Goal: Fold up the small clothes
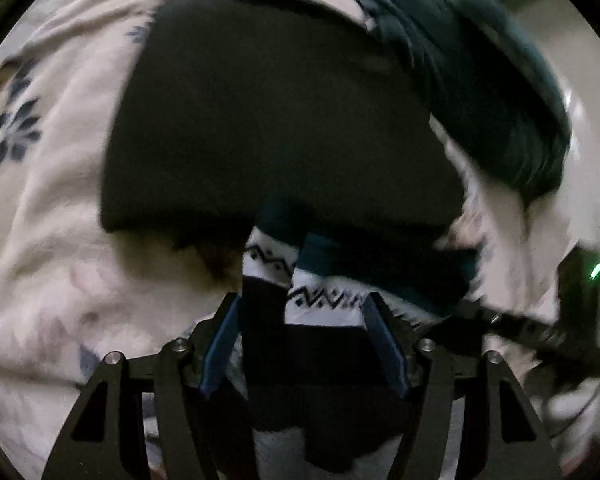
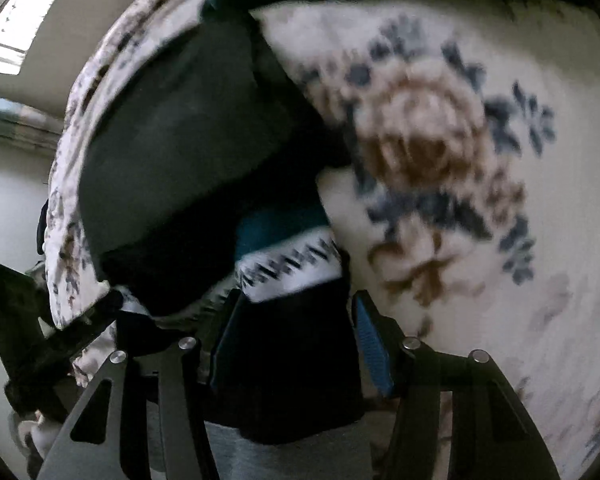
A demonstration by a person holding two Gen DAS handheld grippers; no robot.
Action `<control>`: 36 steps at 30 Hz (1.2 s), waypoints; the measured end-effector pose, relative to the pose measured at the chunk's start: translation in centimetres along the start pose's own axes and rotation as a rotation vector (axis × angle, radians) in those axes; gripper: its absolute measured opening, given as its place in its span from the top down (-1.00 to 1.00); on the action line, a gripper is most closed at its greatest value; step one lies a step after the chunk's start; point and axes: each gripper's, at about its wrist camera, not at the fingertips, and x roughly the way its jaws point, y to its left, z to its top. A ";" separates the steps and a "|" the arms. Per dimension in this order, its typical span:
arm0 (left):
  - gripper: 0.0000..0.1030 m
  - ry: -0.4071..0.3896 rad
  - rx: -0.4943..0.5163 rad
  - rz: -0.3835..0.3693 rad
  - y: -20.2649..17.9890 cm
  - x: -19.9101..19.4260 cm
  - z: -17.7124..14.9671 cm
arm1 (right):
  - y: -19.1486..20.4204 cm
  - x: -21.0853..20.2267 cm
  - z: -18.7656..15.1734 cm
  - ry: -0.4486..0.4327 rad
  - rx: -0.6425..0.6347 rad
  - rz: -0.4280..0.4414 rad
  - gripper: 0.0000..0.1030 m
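soft cream blanket [image 1: 48, 208] with fuzzy navy and brown flower prints covers everything, looks like a bed. lying on it is a big flat dark charcoal garment [image 1: 276, 120], smooth with rounded edges, and a rumpled teal fleecy thing [image 1: 500, 92] bunched up past it.

left gripper [image 1: 302, 308] has its blue-padded fingers [image 1: 220, 344] spread fairly wide with a pair of knit socks [image 1: 320, 300] sitting between them: navy cuffs, white band with a black zigzag pattern, teal feet. can't tell whether the pads actually pinch the fabric.

right gripper [image 2: 296, 304] shows the same socks [image 2: 288, 272] between its blue ribbed pads [image 2: 374, 352], dark cuff filling the gap, again can't tell if it's clamped. everything's pretty motion-blurred.
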 end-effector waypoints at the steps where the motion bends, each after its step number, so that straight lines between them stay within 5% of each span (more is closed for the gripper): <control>1: 0.78 -0.012 0.012 -0.004 -0.1 0.3 0.2 | -0.3 0.4 -0.2 -0.001 0.009 0.005 0.40; 3: 0.82 -0.053 0.023 -0.021 -0.5 -1.2 -0.1 | -0.3 0.2 -0.7 -0.024 0.010 0.009 0.69; 6: 0.82 -0.130 -0.009 -0.072 0.1 -4.7 -0.8 | 1.0 -1.7 -1.8 -0.082 -0.052 0.032 0.75; 11: 0.66 0.002 -0.160 -0.071 4.5 -1.2 0.4 | 3.0 -0.9 -0.1 -0.083 -0.130 -0.029 0.75; 13: 0.30 0.003 -0.208 -0.092 5.3 -1.9 0.1 | 2.7 0.8 0.6 0.016 -0.120 -0.065 0.72; 15: 0.18 -0.034 -0.200 -0.116 5.5 -3.9 -1.2 | 1.4 -0.6 0.2 0.013 -0.081 -0.014 0.54; 19: -0.37 -0.066 -0.292 -0.216 6.8 -7.6 -7.1 | -1.6 -3.5 -1.6 0.009 -0.056 0.064 -0.38; 23: -0.43 -0.074 -0.447 -0.273 6.8 -9.5 -14.5 | -5.5 -4.4 -4.0 0.078 -0.031 0.113 -0.47; 25: -0.43 -0.125 -0.530 -0.273 6.2 -10.2 -18.6 | -6.6 -3.9 -5.0 0.113 -0.023 0.149 -0.82; 30: -0.43 -0.183 -0.675 -0.311 3.2 -9.0 -25.3 | -6.5 -1.2 -3.5 0.154 -0.004 0.250 -0.84; 36: -0.59 -0.285 -0.714 -0.306 1.1 -4.3 -24.5 | -4.9 4.1 1.4 0.236 -0.040 0.346 -0.84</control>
